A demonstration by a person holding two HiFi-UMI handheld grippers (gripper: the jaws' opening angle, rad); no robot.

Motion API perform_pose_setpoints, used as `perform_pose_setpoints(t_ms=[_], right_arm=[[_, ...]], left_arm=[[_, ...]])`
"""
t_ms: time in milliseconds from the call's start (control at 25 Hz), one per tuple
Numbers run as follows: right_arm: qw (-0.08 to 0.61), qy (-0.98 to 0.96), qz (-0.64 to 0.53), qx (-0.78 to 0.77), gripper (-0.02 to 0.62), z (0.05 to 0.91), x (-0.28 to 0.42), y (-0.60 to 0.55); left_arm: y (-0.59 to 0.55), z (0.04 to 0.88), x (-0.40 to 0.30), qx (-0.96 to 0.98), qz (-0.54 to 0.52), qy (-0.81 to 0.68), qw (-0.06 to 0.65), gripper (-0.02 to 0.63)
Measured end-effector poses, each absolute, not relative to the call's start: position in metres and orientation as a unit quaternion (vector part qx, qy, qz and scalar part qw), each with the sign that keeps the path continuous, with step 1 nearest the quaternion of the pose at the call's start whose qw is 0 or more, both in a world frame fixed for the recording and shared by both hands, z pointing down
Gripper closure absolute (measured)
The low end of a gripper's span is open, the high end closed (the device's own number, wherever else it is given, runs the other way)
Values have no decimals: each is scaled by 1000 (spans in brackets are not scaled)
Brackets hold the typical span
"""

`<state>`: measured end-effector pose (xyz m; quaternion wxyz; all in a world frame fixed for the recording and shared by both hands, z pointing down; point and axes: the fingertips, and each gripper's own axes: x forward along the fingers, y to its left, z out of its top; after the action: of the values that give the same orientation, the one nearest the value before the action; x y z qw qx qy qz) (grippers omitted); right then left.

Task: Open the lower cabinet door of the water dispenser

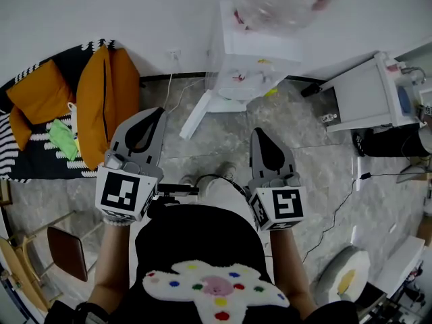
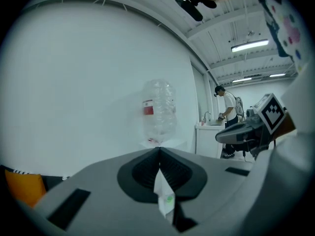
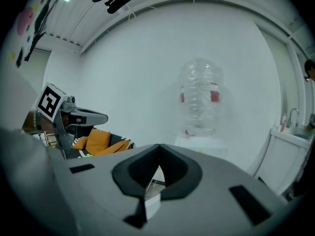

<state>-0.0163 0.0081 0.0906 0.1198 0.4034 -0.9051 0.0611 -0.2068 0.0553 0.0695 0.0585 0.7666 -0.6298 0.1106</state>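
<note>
Water dispenser (image 1: 246, 63) stands against the white wall (image 1: 101, 12) at the top of the head view, white, with a clear bottle (image 1: 290, 2) upended on it. A white panel (image 1: 199, 117) angles out from its foot over the grey floor (image 1: 317, 174) and looks like the lower door standing open. In the lower middle the left tongs (image 1: 156, 117) and the right tongs (image 1: 261, 139) are held side by side, both pointing toward the dispenser and well short of it. Orange cushions (image 1: 101, 93) lie at the left with a green cloth (image 1: 63, 140) just beside them, and a white bench (image 1: 368, 96) stands at the right. In the left gripper view the jaws are pressed together with nothing gripped. Past their tips the bottle (image 2: 159, 109), with a red label (image 2: 148, 108), rises in front of the wall. The right tongs (image 2: 221, 135) show at the right side, and farther back a person (image 2: 229, 109) stands at a sink. In the right gripper view the jaws likewise meet at the tips and hold nothing. The bottle (image 3: 201, 102) sits on the dispenser's white top (image 3: 202, 144) straight ahead, well apart from the tips. The left tongs (image 3: 101, 117) reach in from the left above the cushions (image 3: 96, 140), and the bench (image 3: 288, 146) stands at the right.
</note>
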Motion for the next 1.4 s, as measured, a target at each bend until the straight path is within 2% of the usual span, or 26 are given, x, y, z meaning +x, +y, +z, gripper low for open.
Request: perform_pose_setpoints(t_ms=[1400], right_arm=[[129,-901,37,413,592,81,-21,23]], left_arm=[[68,69,-194,790,98,-603,50,593]])
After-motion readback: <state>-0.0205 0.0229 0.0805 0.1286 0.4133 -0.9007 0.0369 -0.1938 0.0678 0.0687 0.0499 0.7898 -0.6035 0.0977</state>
